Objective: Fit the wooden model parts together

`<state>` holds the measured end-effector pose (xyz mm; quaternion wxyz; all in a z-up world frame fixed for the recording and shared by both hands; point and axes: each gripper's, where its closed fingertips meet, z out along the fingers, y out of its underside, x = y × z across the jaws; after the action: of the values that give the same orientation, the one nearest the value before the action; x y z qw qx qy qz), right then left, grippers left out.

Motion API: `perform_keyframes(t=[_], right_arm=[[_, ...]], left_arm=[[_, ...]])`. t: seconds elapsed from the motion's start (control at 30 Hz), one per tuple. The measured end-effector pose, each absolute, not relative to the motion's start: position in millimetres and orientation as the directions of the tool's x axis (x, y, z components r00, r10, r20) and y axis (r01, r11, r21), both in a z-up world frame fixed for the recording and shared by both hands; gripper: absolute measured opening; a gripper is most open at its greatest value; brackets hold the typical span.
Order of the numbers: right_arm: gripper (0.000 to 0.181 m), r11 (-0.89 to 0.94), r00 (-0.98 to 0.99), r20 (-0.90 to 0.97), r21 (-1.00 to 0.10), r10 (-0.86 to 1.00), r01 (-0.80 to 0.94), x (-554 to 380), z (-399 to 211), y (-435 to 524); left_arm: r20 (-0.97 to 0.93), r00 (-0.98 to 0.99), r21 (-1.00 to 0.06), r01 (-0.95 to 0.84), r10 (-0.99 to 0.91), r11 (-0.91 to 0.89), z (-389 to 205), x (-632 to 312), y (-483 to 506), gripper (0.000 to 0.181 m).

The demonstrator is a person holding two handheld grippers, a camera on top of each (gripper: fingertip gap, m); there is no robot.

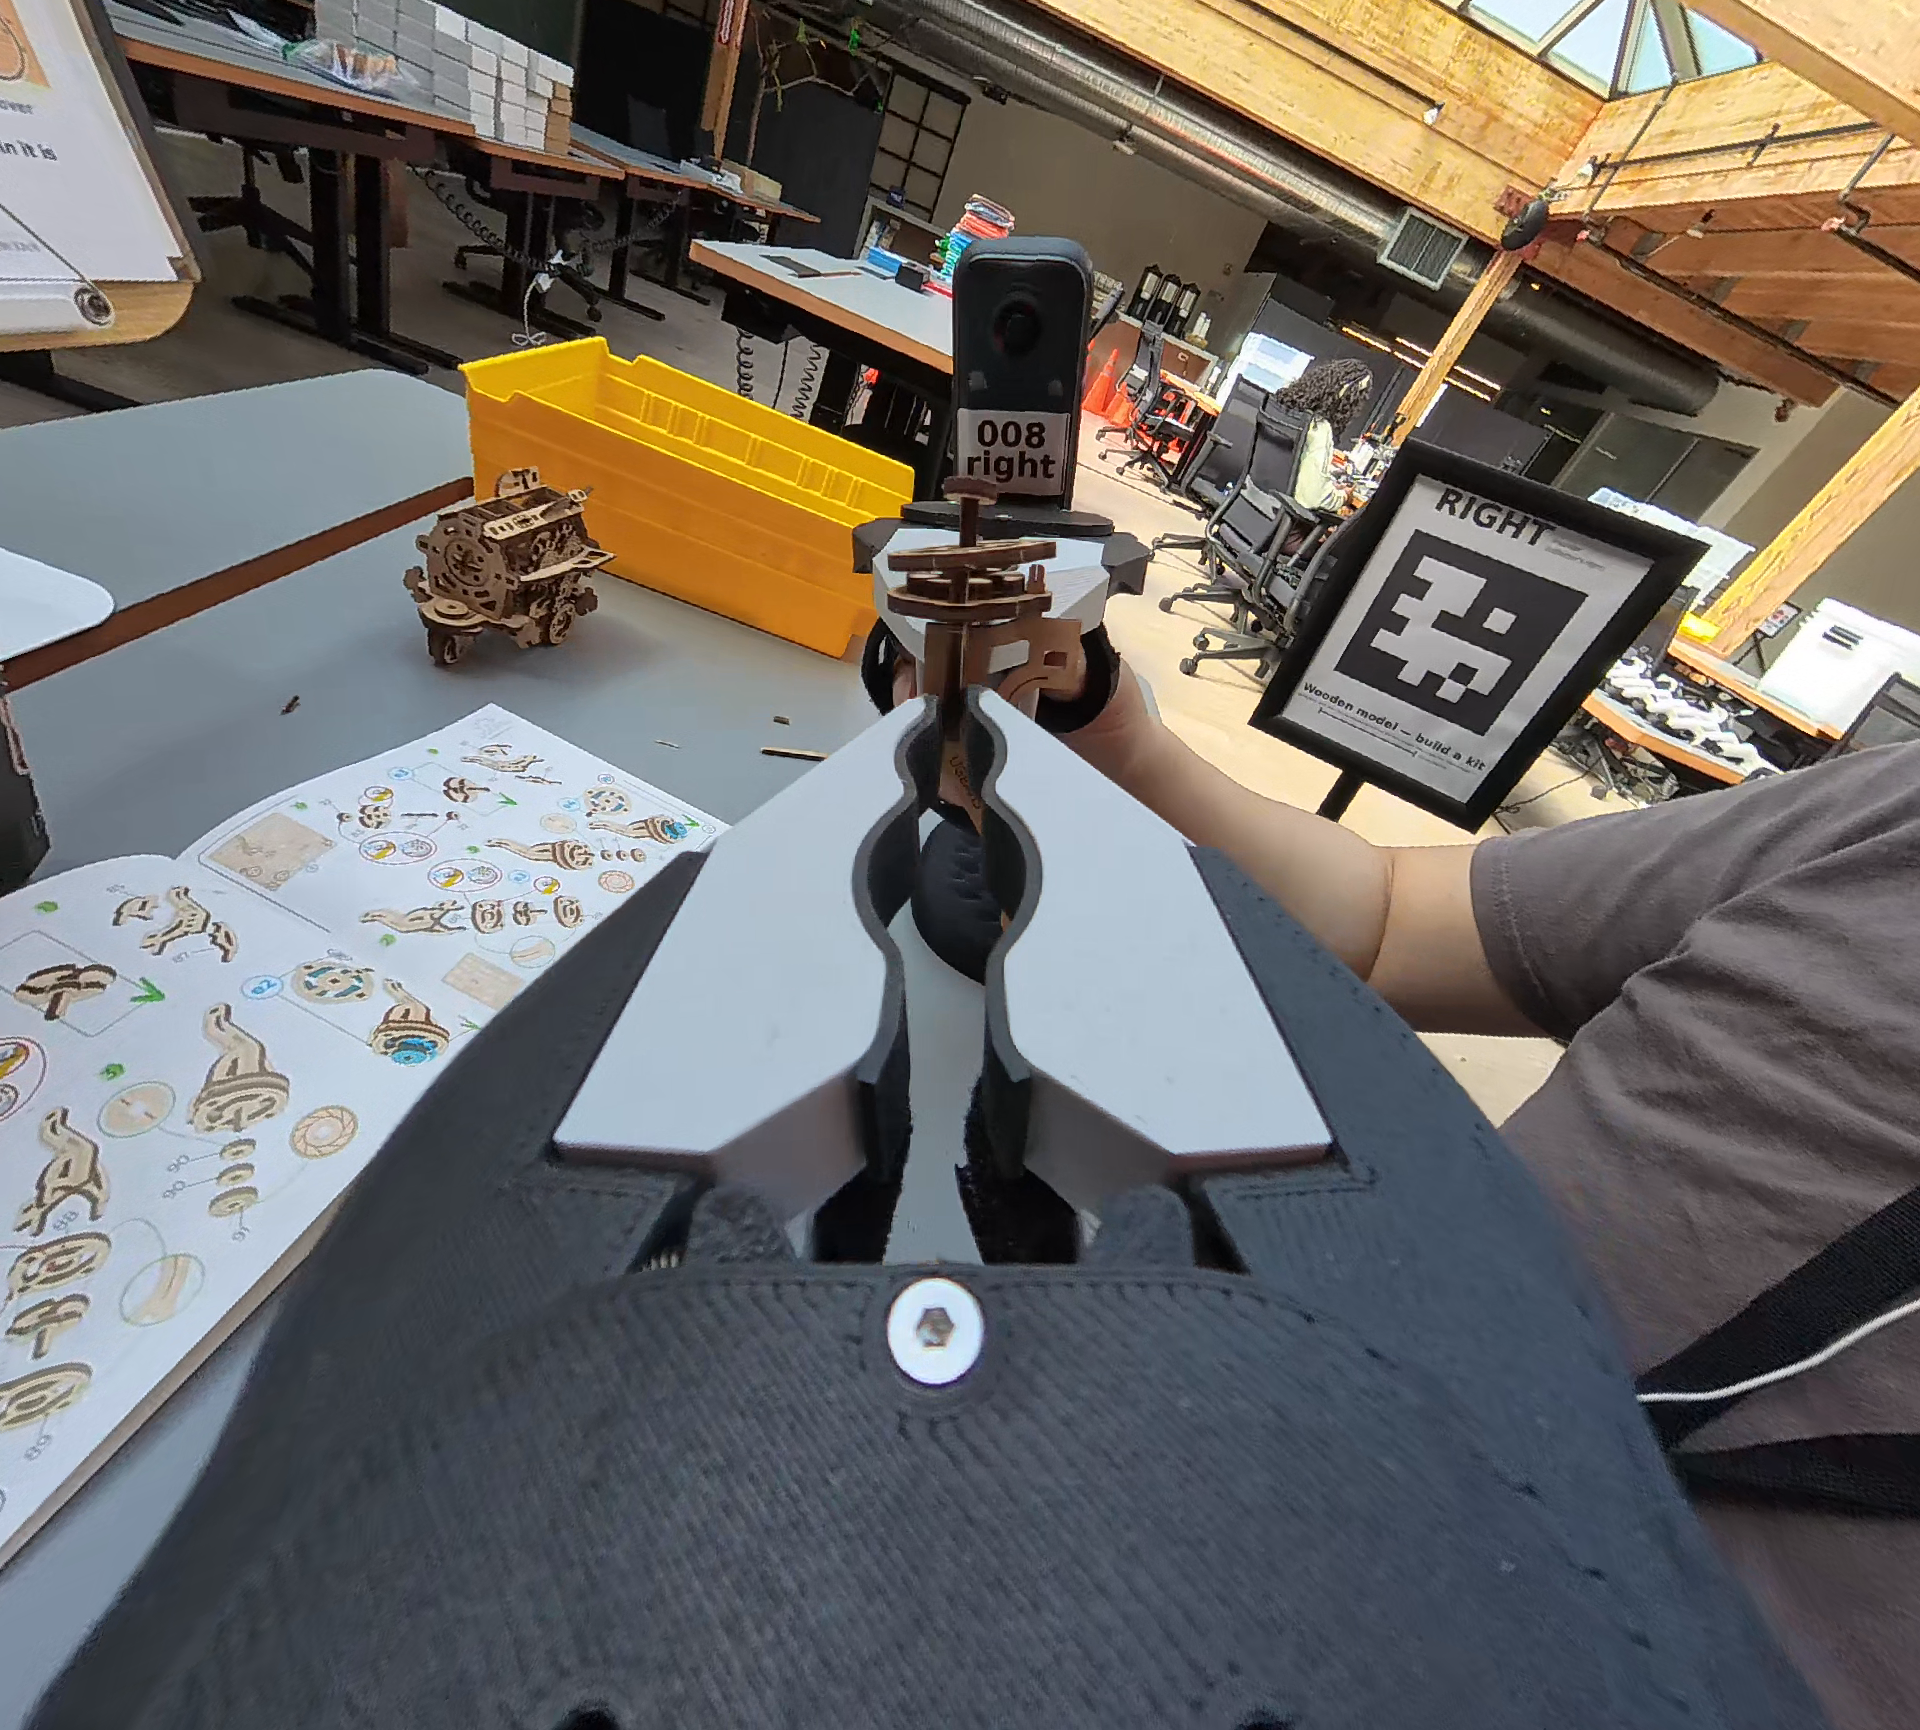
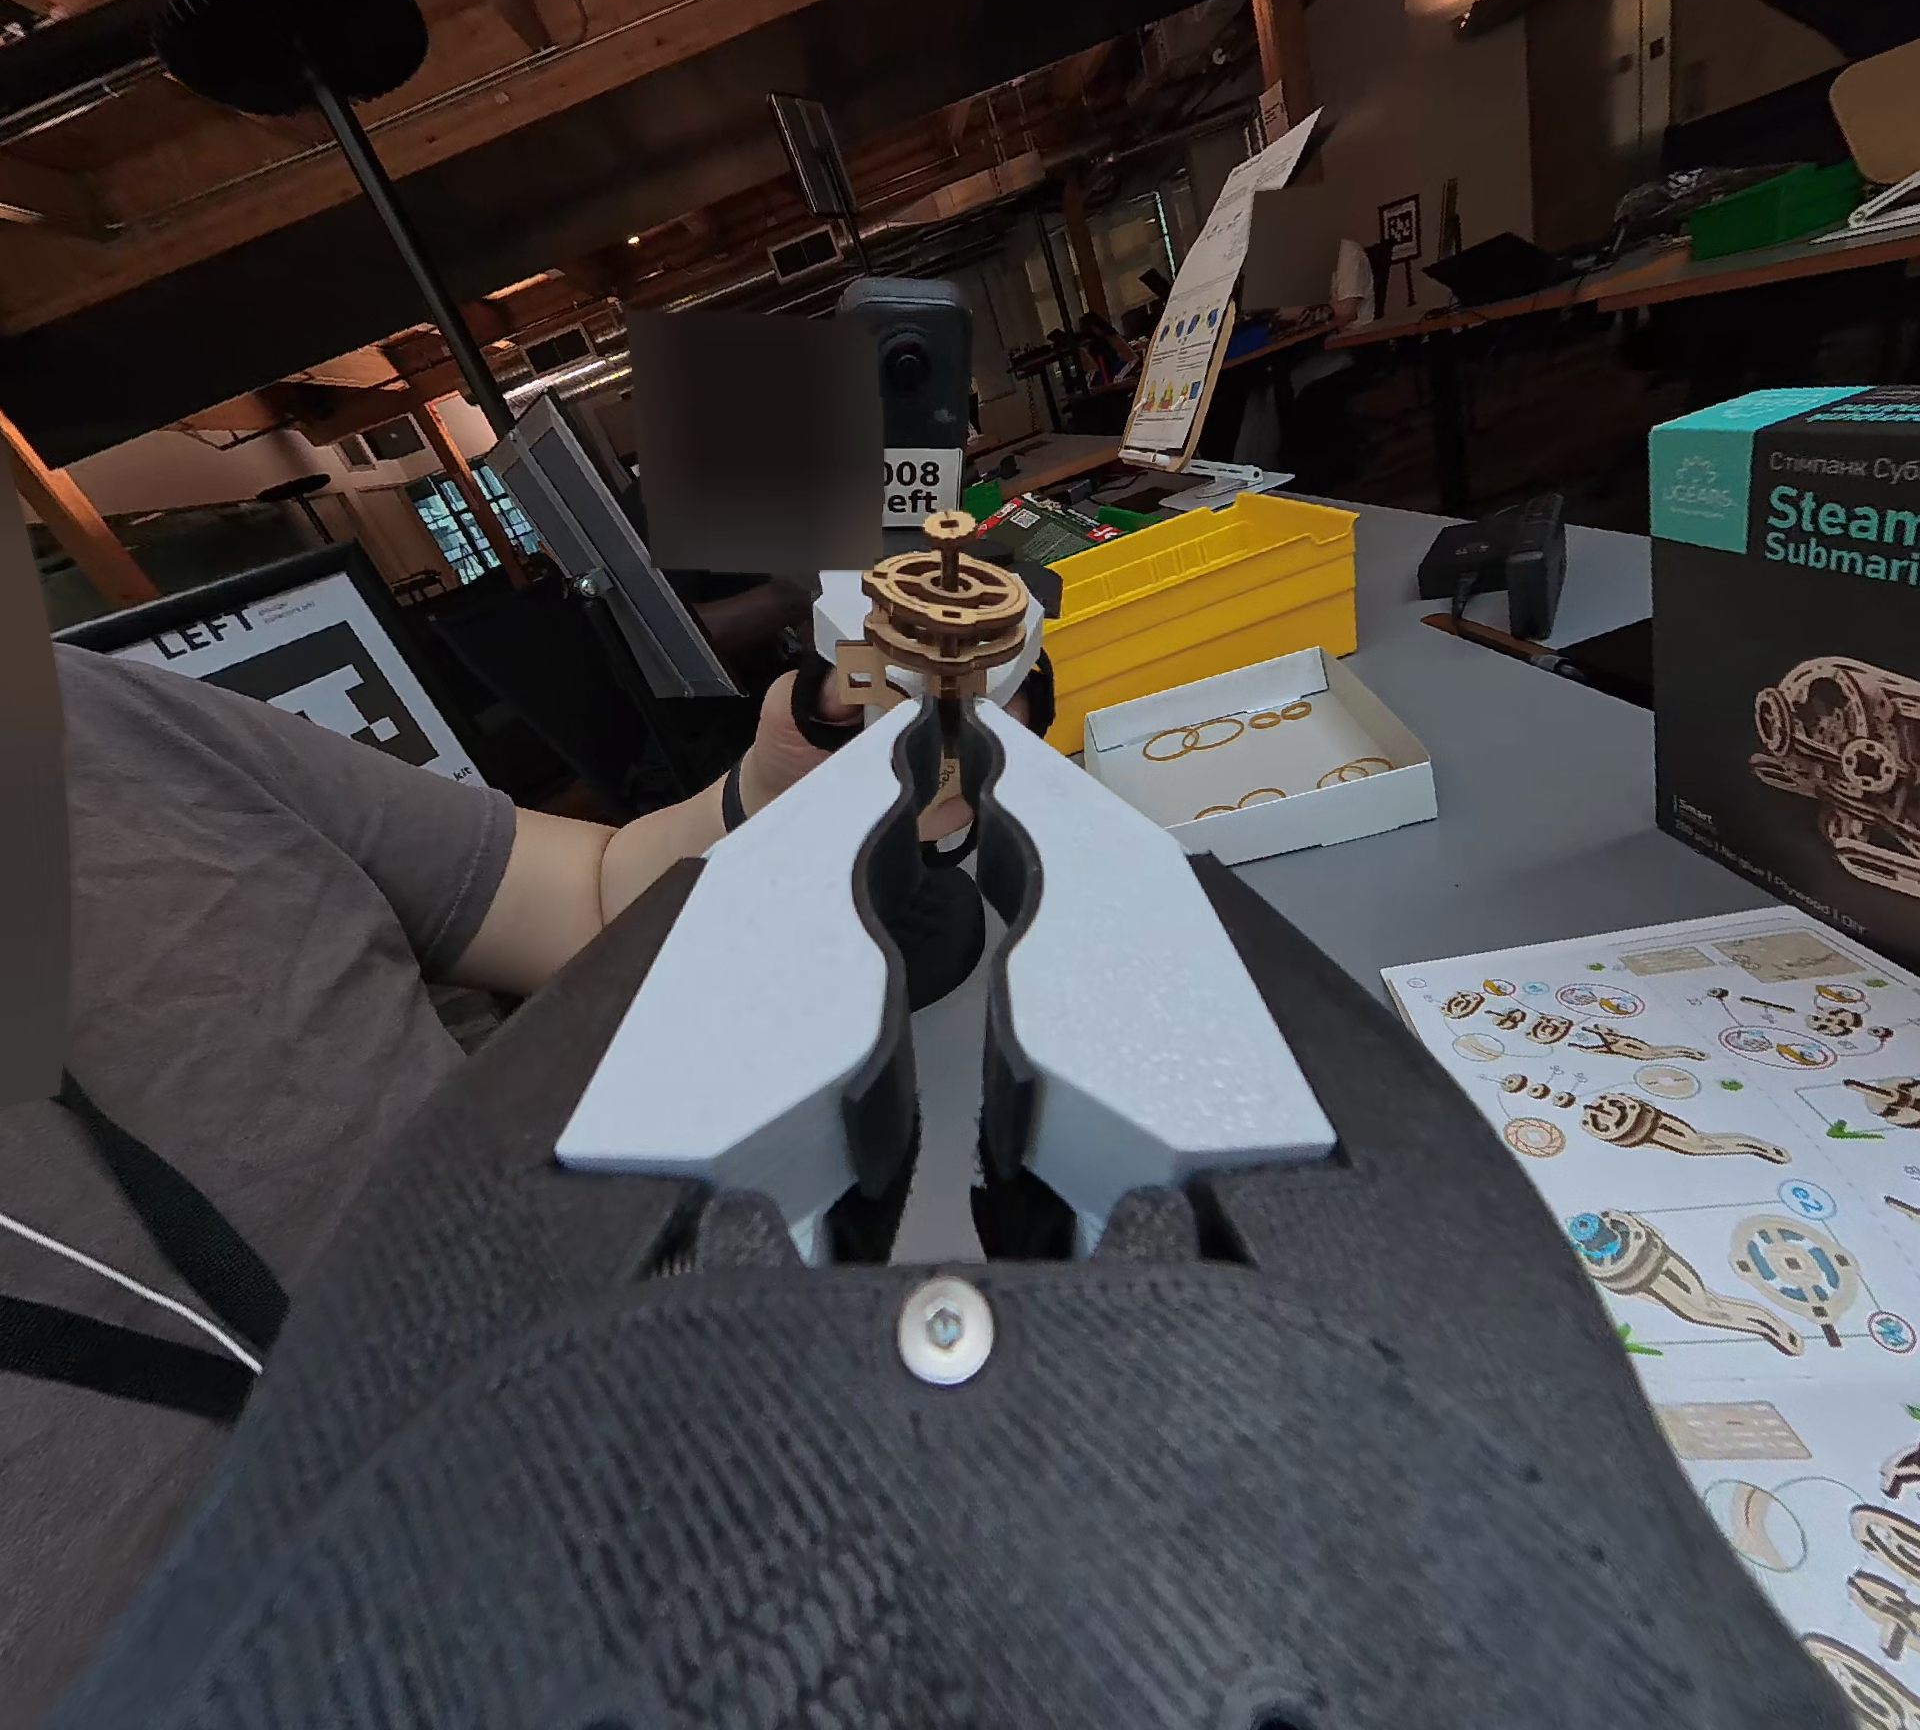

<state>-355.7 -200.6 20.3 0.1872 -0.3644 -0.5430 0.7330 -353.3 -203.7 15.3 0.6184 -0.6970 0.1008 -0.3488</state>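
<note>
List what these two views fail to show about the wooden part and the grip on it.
- Wooden part, left wrist view: its lower stem is hidden between the left gripper fingers.
- Right wrist view: the right gripper hides the same stem; which gripper bears the load is unclear.
- Box: cut off by the right edge.
- Patches cover heads.

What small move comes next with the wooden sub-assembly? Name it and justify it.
Probably press the small top cog down its axle toward the stacked discs: it sits above them with bare axle between, while both the left gripper and right gripper clamp the piece's lower stem.
</note>
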Motion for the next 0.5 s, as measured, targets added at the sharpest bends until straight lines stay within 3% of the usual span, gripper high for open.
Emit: perform_keyframes(t=[0.5], right_arm=[[0.001, -0.212, -0.689, -0.192, -0.976, 0.698, 0.057, -388.7, 71.1, -184.4]], left_arm=[[0.257, 0.725, -0.964, 0.239, -0.639, -0.117, 66.6, -386.5, -188.0, 0.001]])
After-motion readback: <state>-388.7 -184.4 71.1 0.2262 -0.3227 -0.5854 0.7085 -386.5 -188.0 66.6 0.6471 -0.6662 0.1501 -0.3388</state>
